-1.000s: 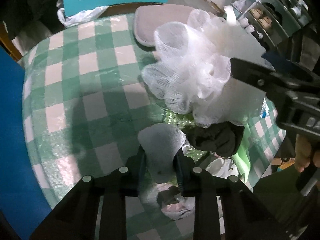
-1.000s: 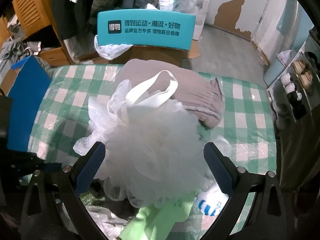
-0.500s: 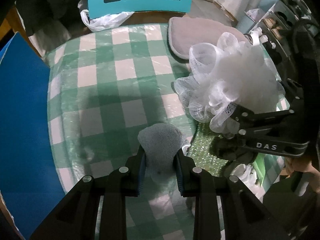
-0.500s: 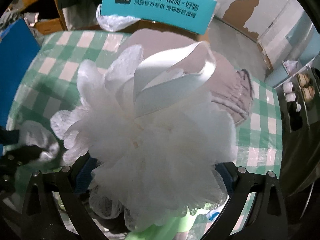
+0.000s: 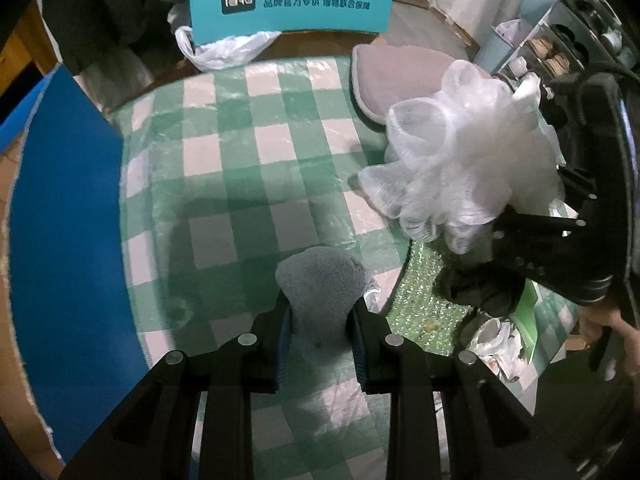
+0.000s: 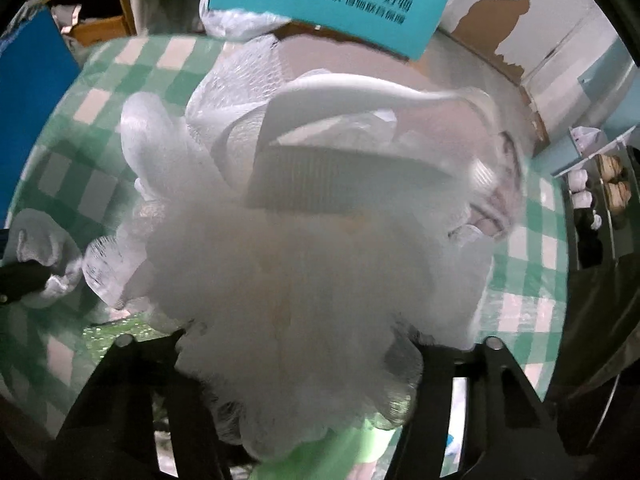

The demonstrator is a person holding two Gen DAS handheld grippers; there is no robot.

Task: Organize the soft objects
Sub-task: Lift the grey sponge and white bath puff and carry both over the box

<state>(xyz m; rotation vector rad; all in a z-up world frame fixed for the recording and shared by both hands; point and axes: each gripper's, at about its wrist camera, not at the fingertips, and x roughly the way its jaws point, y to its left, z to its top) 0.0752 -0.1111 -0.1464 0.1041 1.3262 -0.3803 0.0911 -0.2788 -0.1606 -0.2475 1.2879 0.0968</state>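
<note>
Your left tool (image 5: 320,316) is clenched on a grey knitted sock (image 5: 320,292), soft and rounded at its free end, which pokes out past the blue-padded fingers (image 5: 282,340). It points steeply down over the bench (image 5: 240,160), whose cover is a crinkly green-and-white check plastic cloth.

Your right tool (image 6: 296,364) has just been closing, and the white bath pouf (image 6: 304,264) sits between its jaws: a puffy ball of gathered mesh with a flat ribbon loop (image 6: 360,100) on top. The mesh hides the pads, but the ball bulges out around the black jaw arms, so it looks gripped. In the left view the pouf (image 5: 468,164) hangs right of the sock, above the cloth, with your hand (image 5: 612,332) on the grip at the edge.

Beyond the pouf lies a smooth mauve-grey cushion (image 5: 396,76); a teal box (image 5: 292,0) with printed characters stands behind it.
</note>
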